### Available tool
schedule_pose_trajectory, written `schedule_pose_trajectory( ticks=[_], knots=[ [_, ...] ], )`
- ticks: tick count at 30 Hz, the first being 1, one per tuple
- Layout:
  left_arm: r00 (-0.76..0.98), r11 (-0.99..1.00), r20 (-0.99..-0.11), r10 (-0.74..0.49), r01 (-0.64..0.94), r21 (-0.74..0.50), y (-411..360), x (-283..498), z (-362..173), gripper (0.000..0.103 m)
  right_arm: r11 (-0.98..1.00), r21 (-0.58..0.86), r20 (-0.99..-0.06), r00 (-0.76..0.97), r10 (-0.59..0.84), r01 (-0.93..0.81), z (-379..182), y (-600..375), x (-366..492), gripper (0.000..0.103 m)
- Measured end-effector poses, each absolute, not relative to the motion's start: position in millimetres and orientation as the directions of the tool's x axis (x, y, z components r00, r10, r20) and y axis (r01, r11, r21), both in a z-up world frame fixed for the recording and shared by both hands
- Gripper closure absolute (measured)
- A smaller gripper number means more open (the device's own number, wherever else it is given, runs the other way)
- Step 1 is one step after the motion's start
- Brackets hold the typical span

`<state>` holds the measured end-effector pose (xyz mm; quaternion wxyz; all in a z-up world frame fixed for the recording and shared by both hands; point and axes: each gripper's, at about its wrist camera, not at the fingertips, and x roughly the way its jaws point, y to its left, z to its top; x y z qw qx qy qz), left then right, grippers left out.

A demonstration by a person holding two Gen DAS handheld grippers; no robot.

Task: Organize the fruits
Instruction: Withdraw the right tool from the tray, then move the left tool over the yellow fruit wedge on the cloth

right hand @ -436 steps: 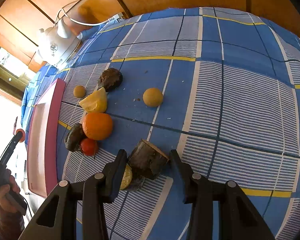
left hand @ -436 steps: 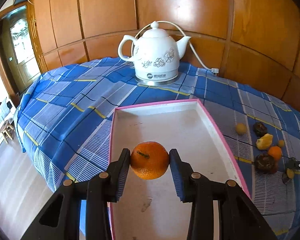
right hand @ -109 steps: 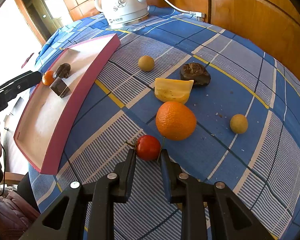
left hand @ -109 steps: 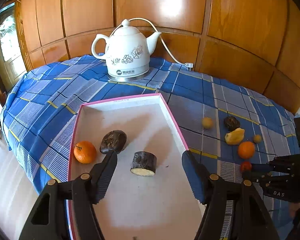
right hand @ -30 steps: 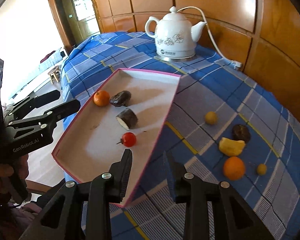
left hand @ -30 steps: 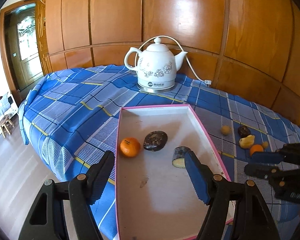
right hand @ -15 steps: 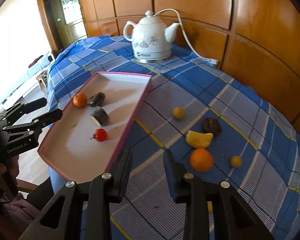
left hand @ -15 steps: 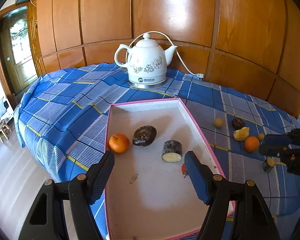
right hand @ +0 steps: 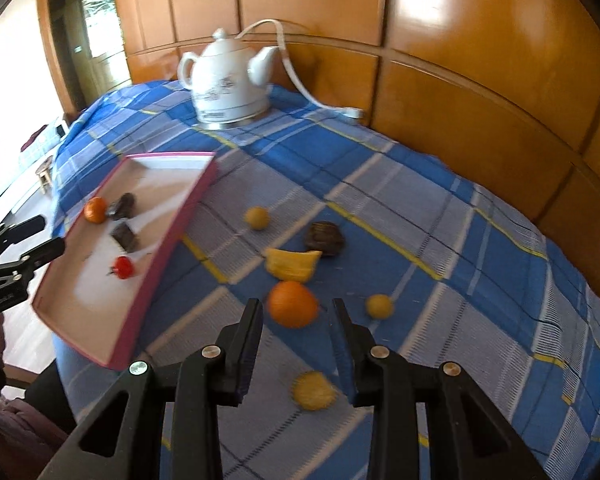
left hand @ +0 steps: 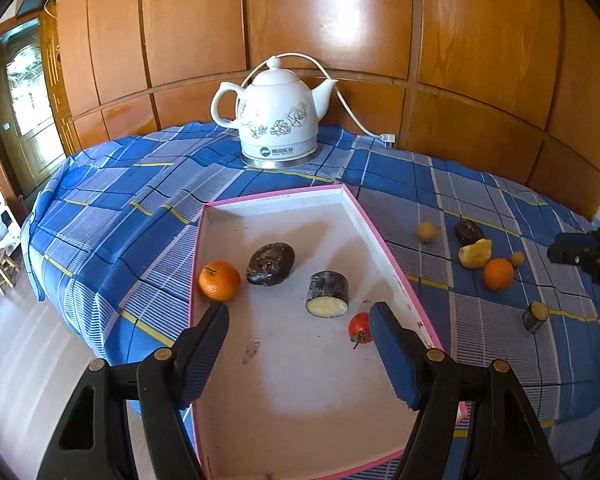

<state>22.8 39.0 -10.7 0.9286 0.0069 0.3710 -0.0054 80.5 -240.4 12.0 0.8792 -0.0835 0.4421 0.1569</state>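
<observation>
A pink-rimmed white tray (left hand: 396, 264) (right hand: 180, 216) holds a small orange (left hand: 219, 281), a dark fruit (left hand: 271, 263), a cut dark cylinder (left hand: 327, 294) and a red tomato (left hand: 359, 327). My left gripper (left hand: 298, 312) is open and empty above the tray's near half. My right gripper (right hand: 296, 312) is open and empty above the blue cloth, with an orange (right hand: 293, 304) just beyond its fingertips. A yellow wedge (right hand: 292, 265), a dark fruit (right hand: 324, 237), two small yellow balls (right hand: 257, 217) (right hand: 379, 306) and a cut piece (right hand: 314, 391) lie on the cloth.
A white kettle (left hand: 276, 124) (right hand: 230, 80) with a cord stands at the back of the checked tablecloth (left hand: 112, 224). Wooden wall panels rise behind. The table's edge drops to the floor at the left, where a small stool (left hand: 4, 268) stands.
My right gripper has swung right, away from the tray and over the loose fruit, closer to the orange. The tomato stays in the tray. My left gripper has shifted only slightly.
</observation>
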Motion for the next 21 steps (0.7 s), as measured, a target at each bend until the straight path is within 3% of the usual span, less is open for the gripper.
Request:
schedule_pose_trajectory(
  ticks=[15,21],
  knots=[
    [0.685,0.979,-0.72,-0.113,0.201,0.038,-16.3,50.5,-6.6,0.03,0.992,0.109,-0.819,0.561,0.124,-0.061,-12.8,-339.4,104.9,0.069],
    [0.616,0.966,-0.762,-0.198,0.256,-0.044,-36.4,82.4,-9.2,0.042,0.99,0.122,-0.809,0.57,0.142,-0.072,-9.0,-336.4,104.7,0.069]
  ],
)
